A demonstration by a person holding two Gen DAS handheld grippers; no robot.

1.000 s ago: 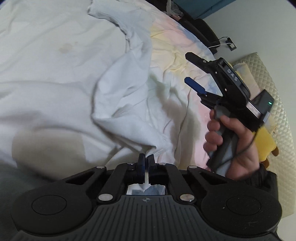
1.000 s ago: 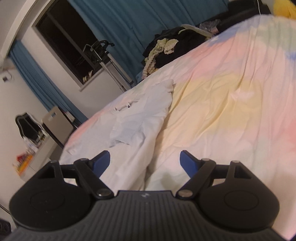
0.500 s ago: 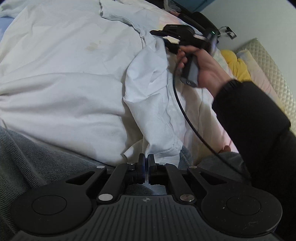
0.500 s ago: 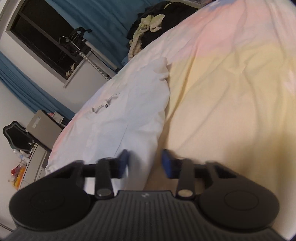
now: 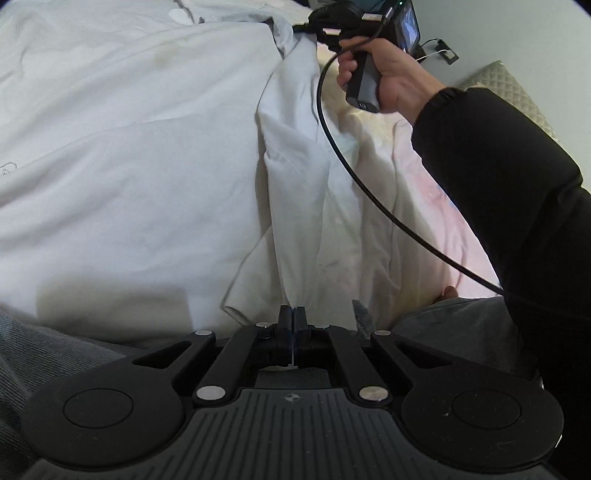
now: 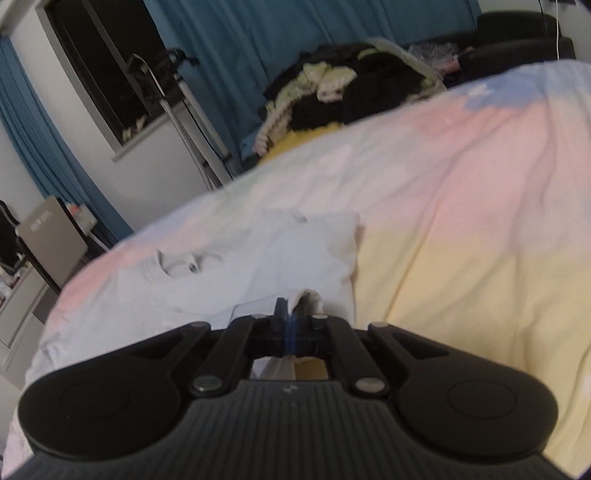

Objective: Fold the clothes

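I have the left gripper [image 5: 294, 325] pinched closed on the near edge of the white garment [image 5: 147, 166], a thin strip of cloth caught between its fingers. The right gripper [image 6: 290, 317] is closed too, with a fold of the same white cloth bunched between its fingers. The garment lies spread across the bed [image 6: 461, 221], its near edge lifted into a ridge that runs from my left gripper up to the right one, which the left view shows at the top of the picture, held in the right hand [image 5: 388, 70] with a black sleeve [image 5: 498, 177] behind it.

A black cable [image 5: 354, 166] hangs from that handle and crosses over the cloth and the bedcover. Grey fabric [image 5: 44, 350] lies at the near edge, under my left gripper; I think it is the person's trousers, though the view is too tight to be sure.

The bedcover is pastel, with pink, yellow and a little blue. Beyond the bed, a heap of dark and pale clothes [image 6: 343, 92] sits in front of teal curtains [image 6: 295, 33], next to a dark window [image 6: 99, 74]. A quilted cream headboard [image 5: 517, 92] shows at the right of the left view.

I can read no writing anywhere; the right view is blurred.
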